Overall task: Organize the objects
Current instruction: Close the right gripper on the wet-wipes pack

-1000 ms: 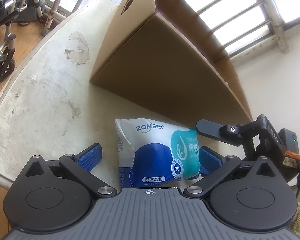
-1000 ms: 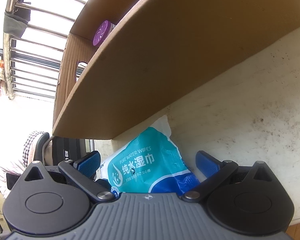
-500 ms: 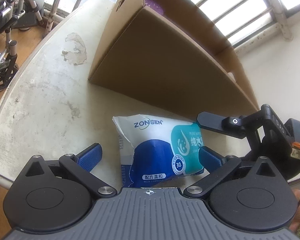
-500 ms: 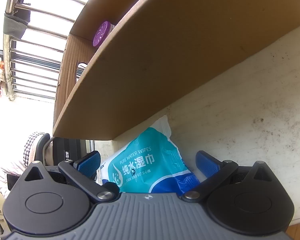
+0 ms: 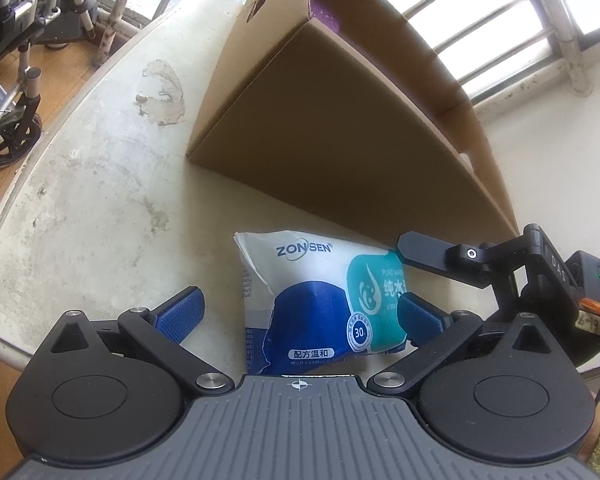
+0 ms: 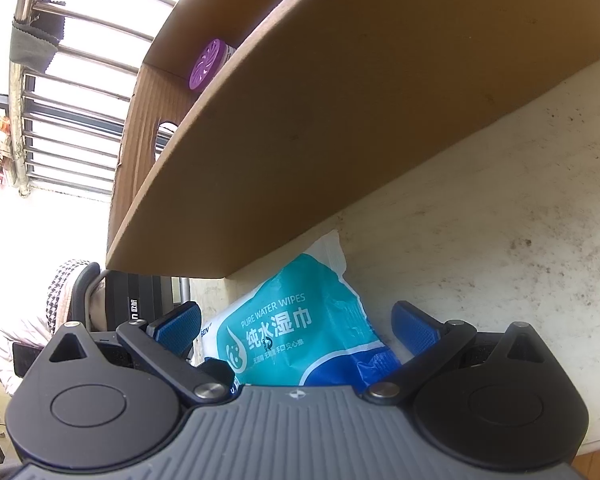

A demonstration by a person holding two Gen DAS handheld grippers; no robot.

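Both my tools, left (image 5: 298, 310) and right (image 6: 296, 324), spread around wipes (image 5: 320, 300) beside box (image 5: 340, 140) on worktop (image 5: 100, 200).

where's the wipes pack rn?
The wet wipes pack lies on the table, against the cardboard box, between both open grippers.

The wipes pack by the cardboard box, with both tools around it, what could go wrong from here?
1. Both tools, left tool and right tool, are open around the same wipes pack; closing together they could collide.
2. The pack is soft; a pinch may crumple it or let it slip.
3. It lies against the cardboard box wall, so lifting it could catch the high rim, and a purple-lidded item already sits inside.
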